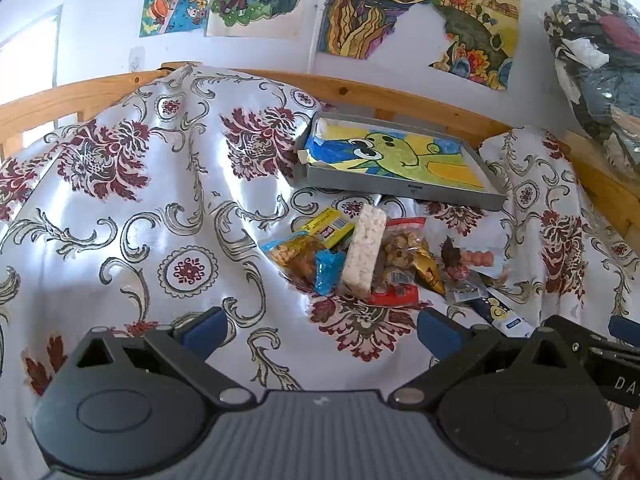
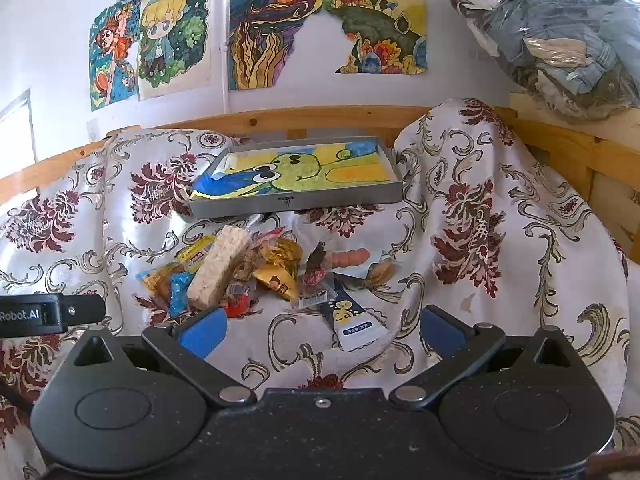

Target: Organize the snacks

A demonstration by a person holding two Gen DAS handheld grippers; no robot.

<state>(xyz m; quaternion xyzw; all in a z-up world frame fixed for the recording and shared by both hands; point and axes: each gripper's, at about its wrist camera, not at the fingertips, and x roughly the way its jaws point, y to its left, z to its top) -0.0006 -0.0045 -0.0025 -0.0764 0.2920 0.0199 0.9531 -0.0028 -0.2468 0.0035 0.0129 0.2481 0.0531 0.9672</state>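
Right wrist view: both the right gripper [image 2: 320,330] and left gripper [image 1: 322,330] gape wide, empty, over the floral cloth [image 2: 500,240]; snack pile [image 2: 256,272] sits just before the grey tray [image 2: 296,200].

A pile of snacks [image 2: 256,268] lies on a cloth [image 2: 480,240]. Directly behind it sits a tray [image 2: 296,200], with a wall [image 2: 60,40] further behind.

Left gripper [image 1: 322,330]: jaws spread wide, nothing between them. Right gripper [image 2: 322,328]: likewise wide, empty. Both held low, side by side, apparently level; fisheye distorts.
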